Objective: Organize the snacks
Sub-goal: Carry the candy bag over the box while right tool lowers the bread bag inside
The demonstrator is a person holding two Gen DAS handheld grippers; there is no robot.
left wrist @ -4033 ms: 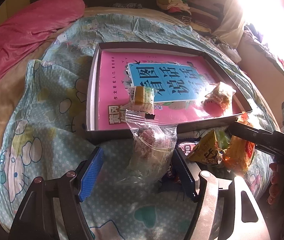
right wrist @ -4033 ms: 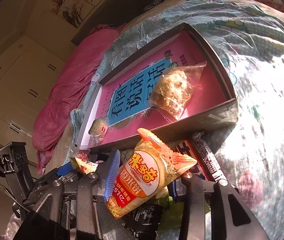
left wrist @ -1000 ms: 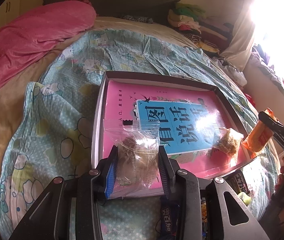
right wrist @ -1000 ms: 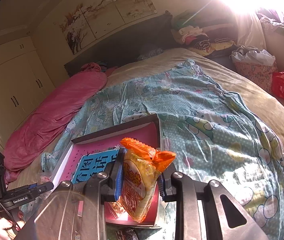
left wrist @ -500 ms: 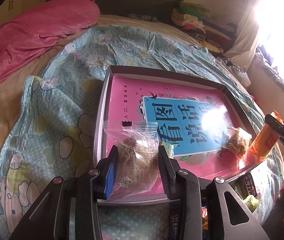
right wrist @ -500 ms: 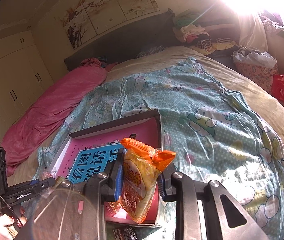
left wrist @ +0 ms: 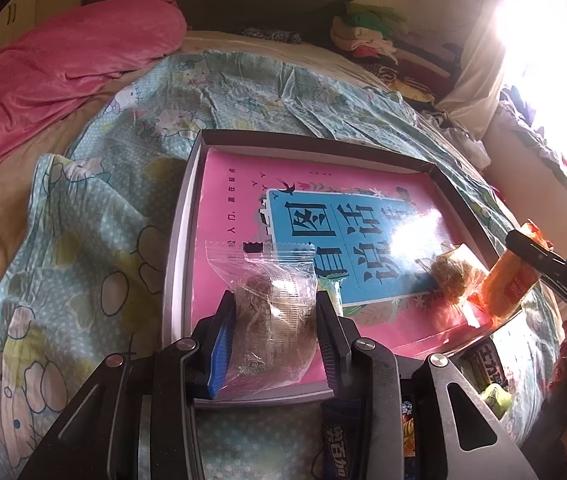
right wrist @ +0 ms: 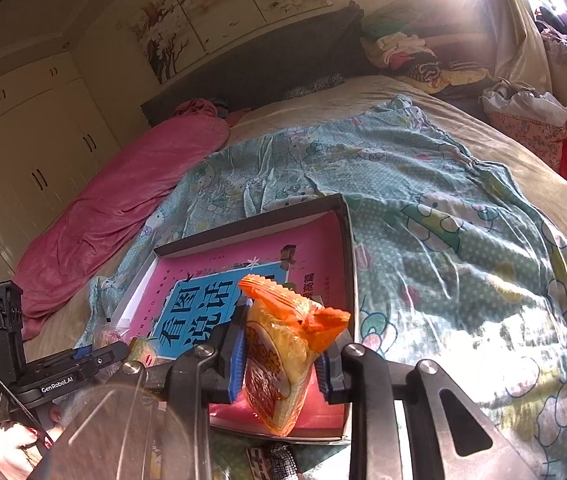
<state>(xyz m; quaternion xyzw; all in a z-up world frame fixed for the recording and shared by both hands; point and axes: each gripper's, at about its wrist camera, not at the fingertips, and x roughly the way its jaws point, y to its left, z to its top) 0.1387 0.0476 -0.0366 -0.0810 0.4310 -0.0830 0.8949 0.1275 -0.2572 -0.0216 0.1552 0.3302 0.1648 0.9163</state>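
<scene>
Left gripper [left wrist: 273, 332] clamped on a clear-wrapped brown cake [left wrist: 271, 320], held over the near-left corner of the shallow box [left wrist: 181, 216] for dropping in. Right gripper [right wrist: 281, 354] clamped on an orange rice-cracker packet [right wrist: 283, 360] above the near-right corner, likewise ready for release.
</scene>
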